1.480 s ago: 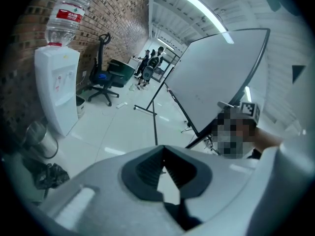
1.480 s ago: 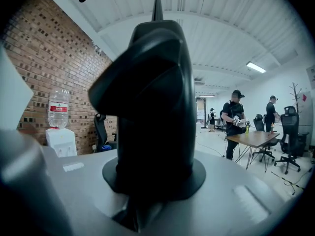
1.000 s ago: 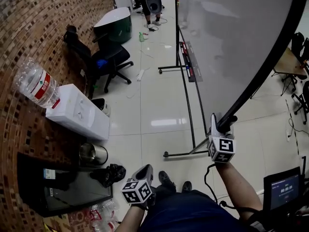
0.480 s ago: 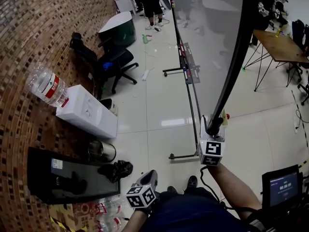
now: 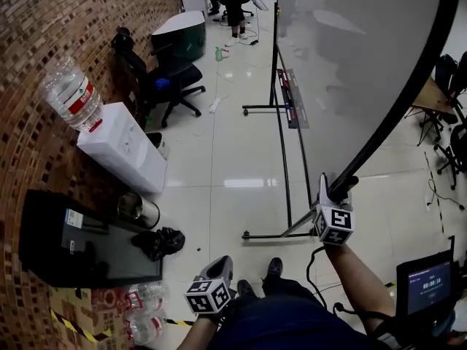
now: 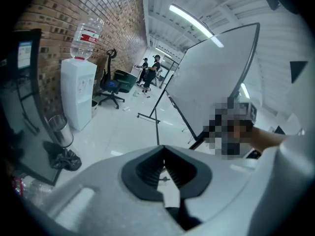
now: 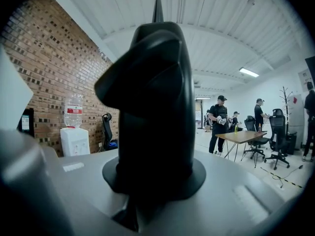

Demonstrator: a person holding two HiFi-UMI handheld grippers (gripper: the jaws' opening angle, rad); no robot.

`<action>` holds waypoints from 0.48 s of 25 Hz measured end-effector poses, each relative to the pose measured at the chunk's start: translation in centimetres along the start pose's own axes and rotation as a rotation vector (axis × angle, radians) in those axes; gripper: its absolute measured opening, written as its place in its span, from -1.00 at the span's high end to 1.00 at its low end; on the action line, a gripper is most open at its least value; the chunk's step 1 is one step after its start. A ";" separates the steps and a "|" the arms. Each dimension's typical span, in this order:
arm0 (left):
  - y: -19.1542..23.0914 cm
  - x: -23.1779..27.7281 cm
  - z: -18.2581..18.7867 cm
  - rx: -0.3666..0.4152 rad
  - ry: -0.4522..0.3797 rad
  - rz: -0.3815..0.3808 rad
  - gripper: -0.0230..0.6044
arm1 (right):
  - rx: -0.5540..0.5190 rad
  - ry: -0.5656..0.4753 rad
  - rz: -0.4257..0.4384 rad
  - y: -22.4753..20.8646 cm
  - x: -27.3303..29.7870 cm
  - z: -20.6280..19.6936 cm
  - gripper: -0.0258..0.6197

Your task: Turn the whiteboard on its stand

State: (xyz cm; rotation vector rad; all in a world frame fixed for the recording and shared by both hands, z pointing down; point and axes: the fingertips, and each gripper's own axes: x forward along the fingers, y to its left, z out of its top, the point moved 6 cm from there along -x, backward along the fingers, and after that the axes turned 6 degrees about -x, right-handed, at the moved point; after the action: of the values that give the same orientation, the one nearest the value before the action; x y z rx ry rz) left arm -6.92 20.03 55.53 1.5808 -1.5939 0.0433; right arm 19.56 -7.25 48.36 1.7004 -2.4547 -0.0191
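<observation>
Head view: at 6 o'clock, close to the person, the left gripper has its jaws shut tight, with nothing in them. At 4 o'clock the right gripper pinches the black corner of the whiteboard, jaws only a little apart. The big board tilts up toward 1 o'clock on its stand. Far off at 10 o'clock sits a water cooler.

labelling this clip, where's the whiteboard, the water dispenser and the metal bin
whiteboard (image 5: 350, 71), head view, on its grey board face
water dispenser (image 5: 124, 150), head view, on its white cabinet
metal bin (image 5: 137, 211), head view, on its shiny side
</observation>
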 end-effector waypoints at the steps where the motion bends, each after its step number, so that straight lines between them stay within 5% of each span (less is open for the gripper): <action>1: 0.6 -0.6 -1.0 -0.012 0.012 -0.001 0.91 | 0.001 0.000 -0.001 0.0 -0.6 0.0 0.63; 7: 2.3 -3.3 -4.3 -0.045 0.064 -0.021 0.91 | 0.002 -0.010 0.006 0.6 -3.8 0.6 0.63; 12: 2.2 -5.6 -4.0 -0.026 0.022 0.005 0.91 | -0.003 -0.007 0.011 1.0 -6.3 0.2 0.62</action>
State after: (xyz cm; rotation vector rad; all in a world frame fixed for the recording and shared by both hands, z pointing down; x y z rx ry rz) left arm -7.65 27.25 55.94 1.5511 -1.5752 0.0428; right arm 20.73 -1.02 47.51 1.6892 -2.4679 -0.0273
